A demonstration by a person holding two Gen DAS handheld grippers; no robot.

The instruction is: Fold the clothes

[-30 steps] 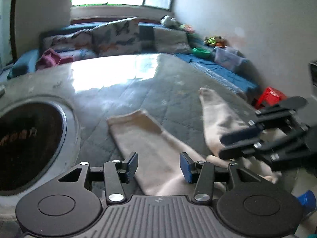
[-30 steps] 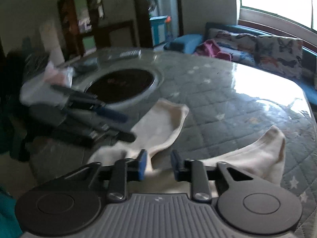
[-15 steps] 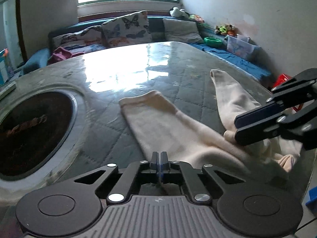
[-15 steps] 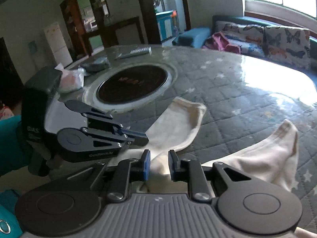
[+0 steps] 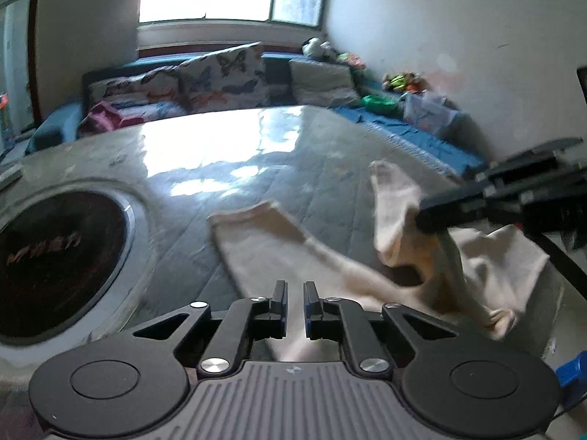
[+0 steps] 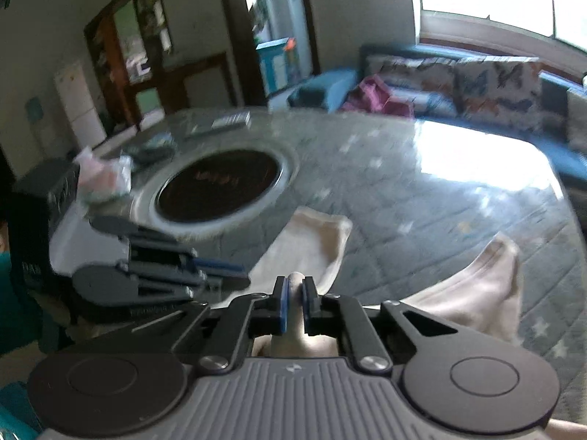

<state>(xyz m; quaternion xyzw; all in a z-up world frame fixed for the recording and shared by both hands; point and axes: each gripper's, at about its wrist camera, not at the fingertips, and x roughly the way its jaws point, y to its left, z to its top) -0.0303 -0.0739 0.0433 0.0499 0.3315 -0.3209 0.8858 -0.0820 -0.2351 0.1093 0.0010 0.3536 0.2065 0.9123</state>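
Cream trousers (image 5: 264,253) lie on the grey quilted table (image 5: 227,168), legs pointing away from me. My left gripper (image 5: 294,288) is at the near end of the left leg (image 6: 312,242). Its jaws are opening slightly, with the cloth still between the pads. My right gripper (image 6: 295,284) is shut on a raised fold of the cloth. In the left wrist view the right gripper (image 5: 433,216) holds this fold up off the table beside the right leg (image 5: 392,198). The left gripper (image 6: 220,271) shows at the left of the right wrist view.
A round black hob (image 5: 47,256) is set into the table on the left. A plastic bag (image 6: 106,176) and a remote (image 6: 231,121) lie beyond it. A sofa with butterfly cushions (image 5: 220,73) runs behind the table, and the table edge is close on the right.
The left gripper went from open to shut on the leg's near end, then parted a little. The right gripper closed onto the cloth and rose, lifting a fold off the table.
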